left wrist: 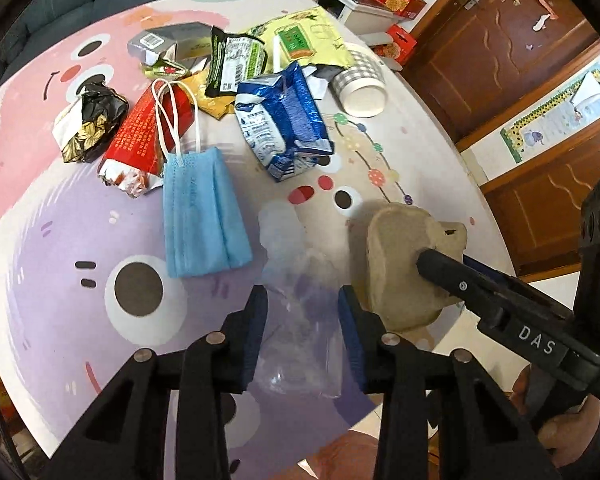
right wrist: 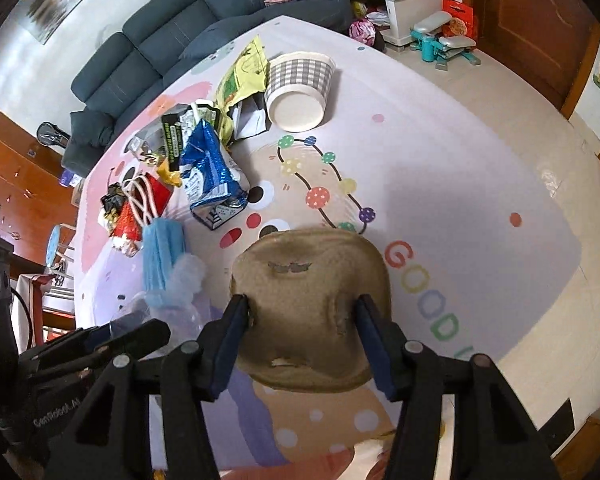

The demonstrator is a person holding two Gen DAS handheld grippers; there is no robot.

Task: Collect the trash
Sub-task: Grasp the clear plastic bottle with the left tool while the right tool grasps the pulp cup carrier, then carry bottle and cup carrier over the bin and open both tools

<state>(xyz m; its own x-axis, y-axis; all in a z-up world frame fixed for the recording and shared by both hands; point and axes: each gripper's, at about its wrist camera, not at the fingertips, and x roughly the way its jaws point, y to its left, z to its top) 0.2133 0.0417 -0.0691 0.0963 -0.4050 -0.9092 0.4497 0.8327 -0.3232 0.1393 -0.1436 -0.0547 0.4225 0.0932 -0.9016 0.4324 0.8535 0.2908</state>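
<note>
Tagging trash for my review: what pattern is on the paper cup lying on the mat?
Grey-and-white check on the paper cup, clearest in the right wrist view.

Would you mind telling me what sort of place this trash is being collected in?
Most likely a home living room. A dark sectional sofa stands behind the cartoon-printed play mat that holds the trash, a white low cabinet sits at the far end, and wooden panelled doors line the wall.
</note>
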